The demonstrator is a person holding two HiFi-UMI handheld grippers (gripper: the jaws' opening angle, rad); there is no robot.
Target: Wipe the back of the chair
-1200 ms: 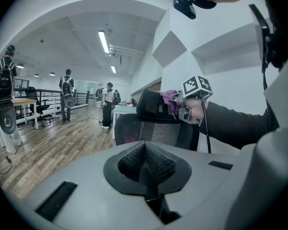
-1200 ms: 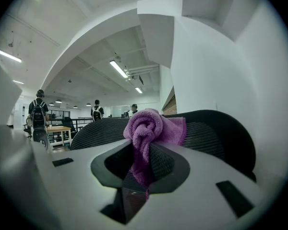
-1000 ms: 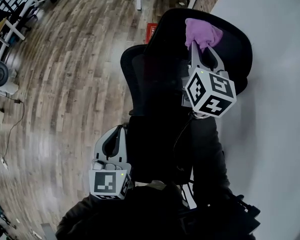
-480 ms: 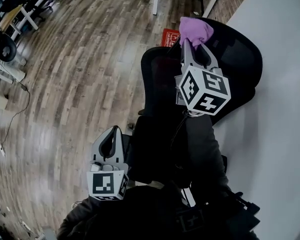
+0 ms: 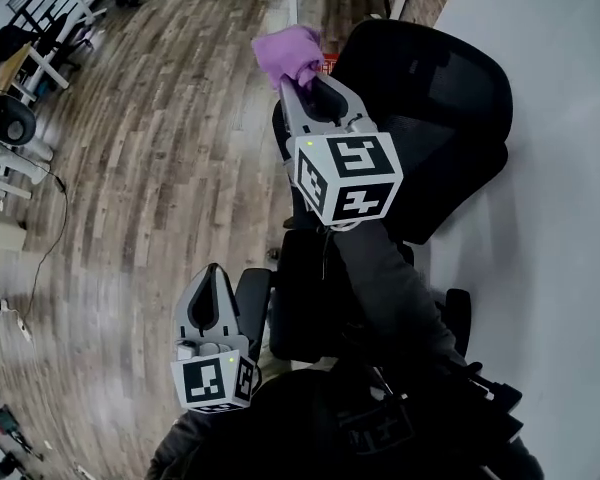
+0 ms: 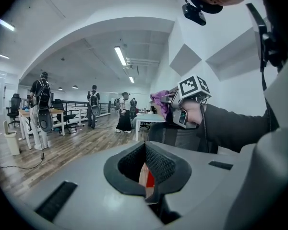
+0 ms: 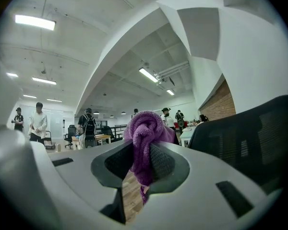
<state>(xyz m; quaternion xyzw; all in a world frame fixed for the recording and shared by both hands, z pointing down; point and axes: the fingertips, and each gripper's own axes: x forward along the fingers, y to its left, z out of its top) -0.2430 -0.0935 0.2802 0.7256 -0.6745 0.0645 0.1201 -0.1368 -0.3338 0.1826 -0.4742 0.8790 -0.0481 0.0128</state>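
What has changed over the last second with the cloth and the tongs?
The right tongs, shut on the purple cloth, swung left off the chair back; the cloth now shows over the floor beside it. The left tongs stayed low, shut and empty.

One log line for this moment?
right gripper: shut on purple cloth | purple cloth: clear of chair back, beside it | left gripper: shut, empty

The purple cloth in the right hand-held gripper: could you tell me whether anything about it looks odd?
Nothing is damaged or spilled. The purple cloth is bunched into a wad in the right hand-held gripper, not spread flat, and it sits over the floor beside the chair back without touching it.
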